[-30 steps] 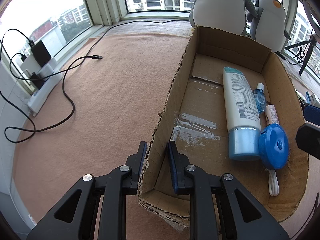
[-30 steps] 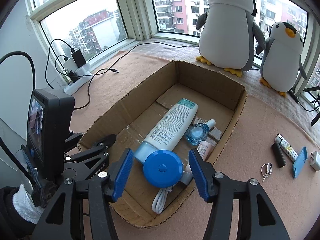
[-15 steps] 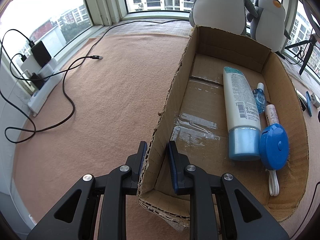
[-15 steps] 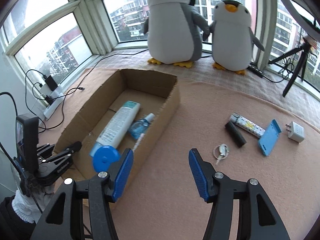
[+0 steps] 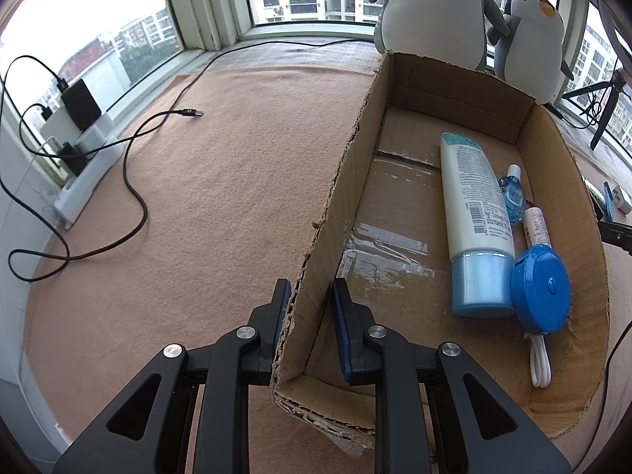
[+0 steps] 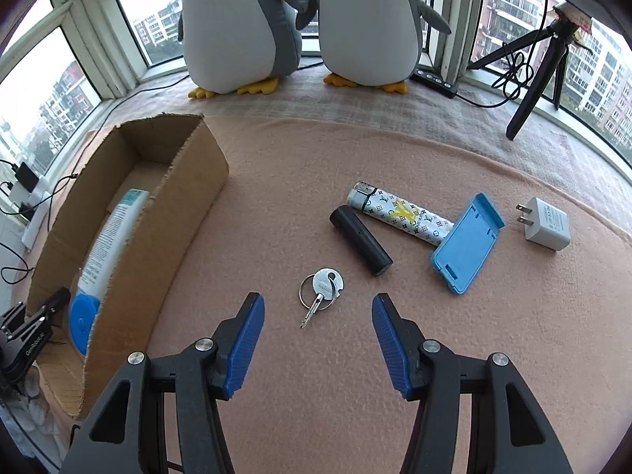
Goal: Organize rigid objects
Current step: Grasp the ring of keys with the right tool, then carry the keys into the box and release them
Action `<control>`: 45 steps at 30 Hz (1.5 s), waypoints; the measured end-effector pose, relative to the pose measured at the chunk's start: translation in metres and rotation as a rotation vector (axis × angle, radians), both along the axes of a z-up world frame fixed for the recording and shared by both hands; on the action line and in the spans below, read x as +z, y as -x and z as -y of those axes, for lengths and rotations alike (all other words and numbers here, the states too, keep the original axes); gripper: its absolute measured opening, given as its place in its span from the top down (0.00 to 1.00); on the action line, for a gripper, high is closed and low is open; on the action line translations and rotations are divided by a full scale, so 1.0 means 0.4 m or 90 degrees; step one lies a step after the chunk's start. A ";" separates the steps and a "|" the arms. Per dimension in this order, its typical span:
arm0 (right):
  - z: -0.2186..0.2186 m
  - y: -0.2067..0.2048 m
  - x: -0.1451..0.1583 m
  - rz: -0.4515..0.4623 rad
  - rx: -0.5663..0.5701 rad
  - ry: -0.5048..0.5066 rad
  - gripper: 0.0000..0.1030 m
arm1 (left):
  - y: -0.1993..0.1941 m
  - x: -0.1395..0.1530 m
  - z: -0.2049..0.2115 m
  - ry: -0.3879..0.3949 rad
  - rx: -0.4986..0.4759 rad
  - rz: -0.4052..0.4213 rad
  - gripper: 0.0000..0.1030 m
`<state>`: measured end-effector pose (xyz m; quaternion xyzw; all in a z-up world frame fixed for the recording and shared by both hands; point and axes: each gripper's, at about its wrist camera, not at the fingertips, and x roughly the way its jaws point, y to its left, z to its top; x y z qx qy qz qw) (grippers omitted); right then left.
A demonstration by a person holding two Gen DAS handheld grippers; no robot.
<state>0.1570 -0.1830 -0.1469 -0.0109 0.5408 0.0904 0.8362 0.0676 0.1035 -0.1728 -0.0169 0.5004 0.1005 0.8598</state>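
My left gripper (image 5: 310, 296) is shut on the left wall of the cardboard box (image 5: 335, 197), one finger inside and one outside. The box holds a white tube with a blue cap (image 5: 472, 221), a small blue bottle (image 5: 512, 193), a pink-white stick (image 5: 536, 229), a round blue tape measure (image 5: 541, 288) and a white cable (image 5: 539, 363). My right gripper (image 6: 318, 322) is open and empty, just above a key on a ring (image 6: 322, 290). Beyond lie a black cylinder (image 6: 361, 239), a patterned lighter (image 6: 399, 213), a blue phone stand (image 6: 468, 243) and a white charger plug (image 6: 547, 229).
Two plush penguins (image 6: 300, 23) stand at the window behind. A black tripod (image 6: 541, 63) stands at the back right. A power strip with chargers (image 5: 79, 150) and a black cable (image 5: 130, 170) lie on the pink mat left of the box.
My right gripper swung away from the box, where the blue tape measure now lies, to the right and down over the key. The left gripper has held still.
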 end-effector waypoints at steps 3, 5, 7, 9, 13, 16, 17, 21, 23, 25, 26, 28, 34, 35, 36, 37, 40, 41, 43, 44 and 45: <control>-0.006 -0.016 -0.020 -0.013 0.004 0.011 0.54 | 0.000 0.000 0.001 0.000 0.000 0.000 0.81; -0.013 -0.023 -0.029 -0.018 0.010 0.023 0.55 | 0.000 0.000 0.001 0.001 0.001 0.001 0.81; -0.021 -0.029 -0.037 -0.024 0.016 0.034 0.57 | 0.000 0.000 0.001 0.002 0.001 0.001 0.81; -0.027 -0.034 -0.045 -0.031 0.020 0.046 0.60 | 0.000 0.000 0.001 0.002 0.001 0.001 0.81; -0.029 -0.038 -0.055 -0.039 0.027 0.056 0.69 | -0.001 0.000 0.001 0.002 0.001 0.001 0.81; -0.026 -0.040 -0.053 -0.041 0.031 0.055 0.79 | -0.001 0.000 0.001 0.002 0.001 0.001 0.81; -0.023 -0.041 -0.052 -0.043 0.031 0.051 0.79 | -0.001 0.000 0.001 0.002 0.001 0.001 0.81; -0.017 -0.035 -0.051 -0.039 0.031 0.043 0.79 | -0.001 -0.001 0.001 0.002 0.001 0.002 0.81; -0.015 -0.029 -0.048 -0.036 0.030 0.038 0.79 | -0.003 -0.001 0.002 0.002 0.002 0.002 0.81; -0.012 -0.023 -0.040 -0.030 0.027 0.033 0.79 | -0.001 -0.001 0.001 0.002 0.001 0.002 0.81; -0.011 -0.020 -0.035 -0.026 0.026 0.033 0.79 | -0.001 -0.001 0.000 0.002 0.001 0.002 0.81; -0.009 -0.014 -0.021 -0.015 0.026 0.034 0.80 | -0.001 -0.001 0.000 0.002 0.001 0.002 0.81; -0.023 0.000 0.040 0.016 0.035 0.014 0.80 | 0.000 -0.001 0.000 0.003 0.001 0.002 0.81; -0.029 0.001 0.053 0.022 0.039 0.008 0.79 | 0.000 -0.001 0.000 0.003 0.001 0.002 0.81; -0.038 0.001 0.067 0.030 0.043 0.003 0.79 | -0.002 -0.001 0.002 0.003 0.001 0.002 0.81; -0.048 0.001 0.081 0.038 0.047 -0.001 0.79 | 0.000 -0.001 0.000 0.002 0.001 0.002 0.81; -0.086 -0.006 0.120 0.061 0.066 -0.015 0.80 | 0.000 -0.001 0.000 0.003 0.001 0.002 0.81; -0.100 -0.011 0.131 0.068 0.072 -0.018 0.80 | 0.000 -0.001 0.000 0.002 0.001 0.002 0.81; -0.130 -0.020 0.148 0.081 0.084 -0.024 0.79 | 0.000 -0.001 0.000 0.002 0.001 0.002 0.81; -0.146 -0.024 0.154 0.087 0.090 -0.026 0.79 | -0.001 -0.001 0.001 0.002 0.001 0.002 0.81; -0.162 -0.030 0.159 0.091 0.095 -0.028 0.79 | 0.000 -0.001 0.000 0.002 0.001 0.002 0.81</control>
